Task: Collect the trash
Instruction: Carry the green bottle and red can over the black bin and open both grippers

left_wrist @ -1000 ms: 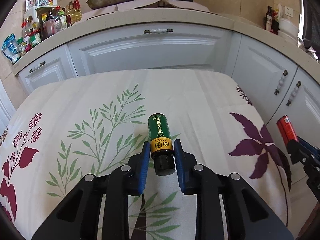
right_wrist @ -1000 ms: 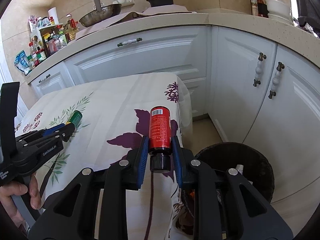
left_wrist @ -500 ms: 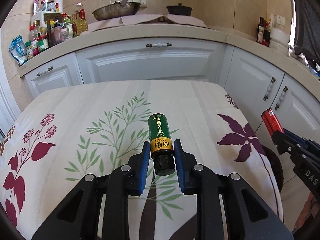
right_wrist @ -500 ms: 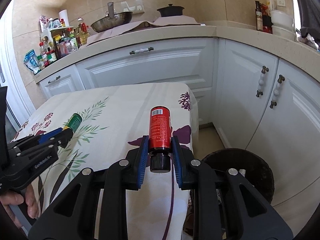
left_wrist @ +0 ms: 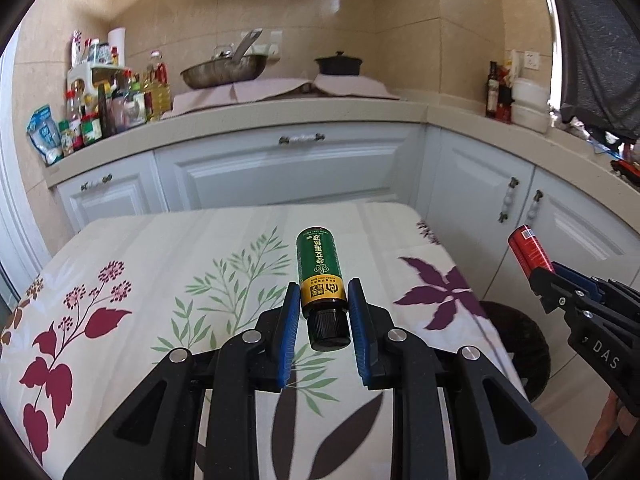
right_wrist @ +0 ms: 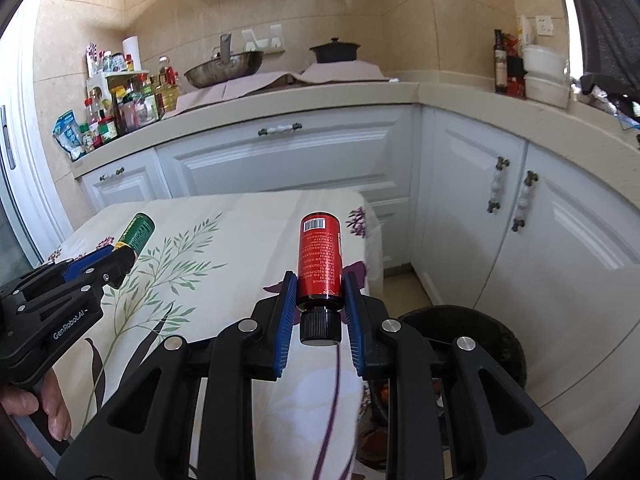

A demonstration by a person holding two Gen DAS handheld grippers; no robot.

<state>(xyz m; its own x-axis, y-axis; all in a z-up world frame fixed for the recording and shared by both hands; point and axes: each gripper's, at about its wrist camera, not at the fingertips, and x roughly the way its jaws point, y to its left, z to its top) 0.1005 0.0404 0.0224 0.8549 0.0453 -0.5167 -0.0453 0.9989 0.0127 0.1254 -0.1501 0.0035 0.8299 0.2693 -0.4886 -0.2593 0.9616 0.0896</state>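
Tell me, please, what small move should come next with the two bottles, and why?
Probably carry the right gripper further toward the black trash bin and release there. It is shut on the red bottle, and the bin stands on the floor just beyond the table's corner. The left gripper, shut on the green bottle, is above the tablecloth and could follow.

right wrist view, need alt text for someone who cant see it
The right tool grips a red bottle cap-end toward the camera, above a table with a floral cloth. A dark trash bin sits on the floor lower right; at left, the left tool holds a green bottle.
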